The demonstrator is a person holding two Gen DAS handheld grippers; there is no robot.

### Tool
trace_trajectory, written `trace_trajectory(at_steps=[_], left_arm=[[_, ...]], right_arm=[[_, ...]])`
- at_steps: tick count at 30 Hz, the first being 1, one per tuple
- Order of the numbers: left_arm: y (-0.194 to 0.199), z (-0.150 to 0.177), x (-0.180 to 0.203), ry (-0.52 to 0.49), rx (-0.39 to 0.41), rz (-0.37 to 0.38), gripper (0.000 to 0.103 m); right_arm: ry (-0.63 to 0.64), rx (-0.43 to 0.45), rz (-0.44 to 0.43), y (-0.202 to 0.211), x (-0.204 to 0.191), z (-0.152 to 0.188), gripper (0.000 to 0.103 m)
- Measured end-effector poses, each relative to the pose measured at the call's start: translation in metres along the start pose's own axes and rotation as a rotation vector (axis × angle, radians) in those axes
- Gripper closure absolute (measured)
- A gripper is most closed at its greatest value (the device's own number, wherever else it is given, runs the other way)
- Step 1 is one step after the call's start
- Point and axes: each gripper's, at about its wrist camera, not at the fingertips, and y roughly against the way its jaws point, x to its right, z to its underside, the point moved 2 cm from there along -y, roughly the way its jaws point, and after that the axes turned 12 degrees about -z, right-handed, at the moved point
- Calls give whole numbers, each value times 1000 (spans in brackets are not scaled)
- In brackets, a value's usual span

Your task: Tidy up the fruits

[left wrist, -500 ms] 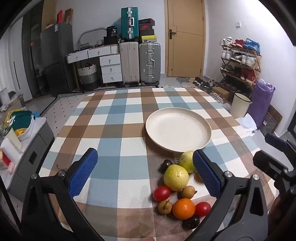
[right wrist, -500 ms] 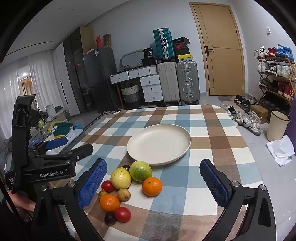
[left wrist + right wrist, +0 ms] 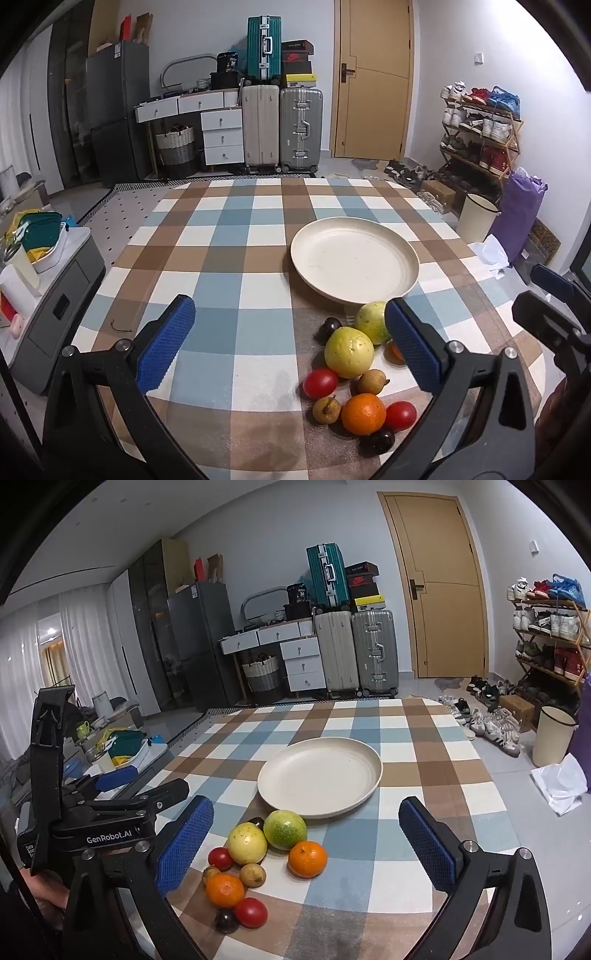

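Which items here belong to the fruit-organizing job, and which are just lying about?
Job items:
- cream plate, with nothing on it
- yellow guava
- green guava
- two oranges
- two red tomatoes
- left gripper and right gripper, both open

Lying about:
- suitcases
- shoe rack
- white bin
- woven basket

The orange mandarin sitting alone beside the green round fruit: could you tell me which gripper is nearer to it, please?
Right. The right gripper frames the mandarin between open jaws; the left gripper sits farther left.
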Motion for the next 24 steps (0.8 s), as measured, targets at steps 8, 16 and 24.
trace_trajectory(at_steps=[8,16,24], left_arm=[[-1,2,0,11,-7,3,1],[-1,4,1,8,-7,3,1],[0,3,1,12,-7,3,1]], right_arm=[[-7,2,1,2,0,-1,1],[-19,4,-3,1,4,2,1],[-18,5,-3,1,5,2,1]])
